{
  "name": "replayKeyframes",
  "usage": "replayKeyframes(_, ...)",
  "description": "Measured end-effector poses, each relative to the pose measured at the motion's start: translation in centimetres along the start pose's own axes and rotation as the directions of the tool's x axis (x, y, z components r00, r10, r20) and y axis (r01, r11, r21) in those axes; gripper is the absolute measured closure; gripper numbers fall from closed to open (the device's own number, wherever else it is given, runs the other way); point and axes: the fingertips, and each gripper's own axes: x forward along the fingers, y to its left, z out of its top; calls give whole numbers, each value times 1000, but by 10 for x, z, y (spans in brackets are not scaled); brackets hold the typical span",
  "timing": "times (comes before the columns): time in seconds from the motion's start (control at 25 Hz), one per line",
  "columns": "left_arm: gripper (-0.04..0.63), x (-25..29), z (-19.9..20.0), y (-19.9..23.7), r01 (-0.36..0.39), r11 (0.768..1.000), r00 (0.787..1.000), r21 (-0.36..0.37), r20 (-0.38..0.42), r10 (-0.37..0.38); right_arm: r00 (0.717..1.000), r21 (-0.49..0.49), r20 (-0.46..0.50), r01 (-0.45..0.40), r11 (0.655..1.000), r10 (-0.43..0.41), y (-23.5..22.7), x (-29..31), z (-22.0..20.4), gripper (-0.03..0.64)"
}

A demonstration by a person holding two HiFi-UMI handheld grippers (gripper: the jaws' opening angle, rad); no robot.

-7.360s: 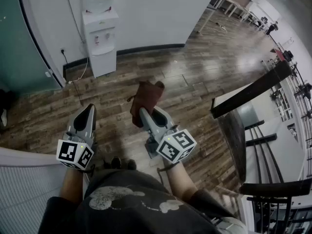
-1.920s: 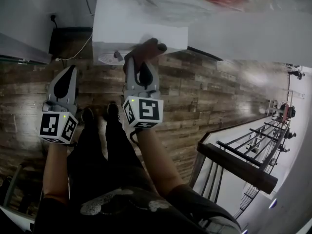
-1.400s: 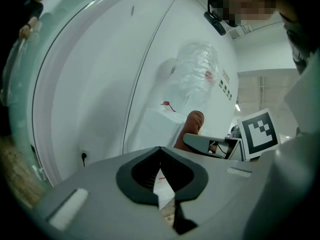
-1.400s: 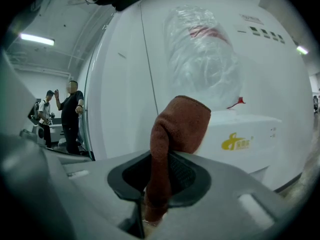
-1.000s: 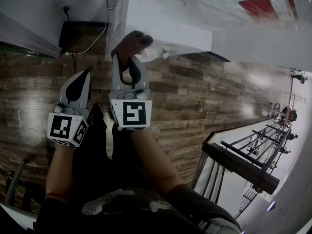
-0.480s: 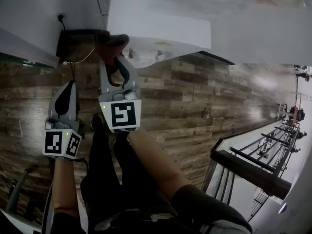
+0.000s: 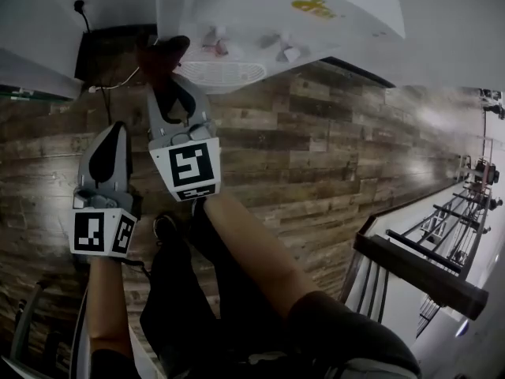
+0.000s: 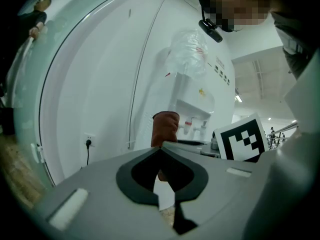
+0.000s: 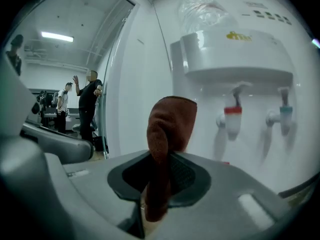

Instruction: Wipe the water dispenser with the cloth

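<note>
The white water dispenser [image 7: 268,10] fills the top of the head view, with its round drip tray [image 7: 225,75] below two taps. My right gripper [image 7: 168,76] is shut on a brown cloth [image 7: 162,52], held up at the dispenser's left front edge. In the right gripper view the cloth [image 9: 170,126] stands upright out of my right gripper [image 9: 159,159], left of the red tap [image 9: 233,122] and blue tap [image 9: 285,116]. My left gripper [image 7: 108,150] hangs lower and to the left, shut and empty. From the left gripper view, my left gripper [image 8: 161,150] points toward the cloth [image 8: 165,129].
A wall socket with a black plug [image 7: 79,6] and its cable lie left of the dispenser. Wood flooring [image 7: 316,156] runs beneath, and a stair railing [image 7: 418,267] stands at the right. People [image 9: 89,104] stand far off beyond the glass partition.
The right gripper has carried the cloth leftward along the dispenser's front to its left edge. The dispenser's taps and tray have come into view. The left gripper stayed shut and low.
</note>
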Motion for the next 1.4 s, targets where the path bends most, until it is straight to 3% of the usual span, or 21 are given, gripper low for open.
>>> replayKeyframes(0.24, 577, 17, -67, 23, 28, 999, 1000, 47, 14, -28, 999, -17, -54, 10, 1000, -10, -11, 12, -97, 555)
replayKeyframes(0.36, 577, 23, -100, 36, 28, 999, 999, 43, 18, -29, 994, 79, -104, 32, 996, -23, -18, 17, -151, 555)
replayKeyframes(0.44, 577, 27, -121, 45, 32, 998, 999, 47, 20, -33, 992, 139, -124, 6, 990, 11, -14, 23, -178, 555)
replayKeyframes(0.56, 577, 37, -151, 57, 37, 998, 999, 46, 31, -38, 984, 51, -135, -111, 993, 116, 3, 36, -209, 555)
replayKeyframes(0.64, 577, 45, -174, 64, 49, 998, 998, 49, 35, -50, 978, 36, -149, -144, 989, 148, 4, 42, -237, 555)
replayKeyframes(0.84, 577, 67, -230, 81, 95, 984, 994, 148, 32, -101, 979, -28, -147, -150, 988, 144, -11, 54, -301, 555)
replayKeyframes(1.0, 577, 85, -268, 98, 104, 984, 993, 144, 36, -111, 973, -6, -193, -133, 991, 129, -27, 59, -362, 555)
replayKeyframes(1.08, 577, 92, -287, 101, 112, 986, 993, 127, 29, -116, 957, -20, -257, -148, 989, 138, -29, 59, -396, 555)
replayKeyframes(1.24, 577, 103, -315, 95, 172, 976, 985, 130, -16, -171, 897, -92, -417, -199, 976, 144, -32, 53, -456, 555)
replayKeyframes(1.4, 577, 106, -335, 88, 233, 960, 972, 154, -61, -226, 873, -81, -467, -203, 976, 143, -35, 40, -476, 555)
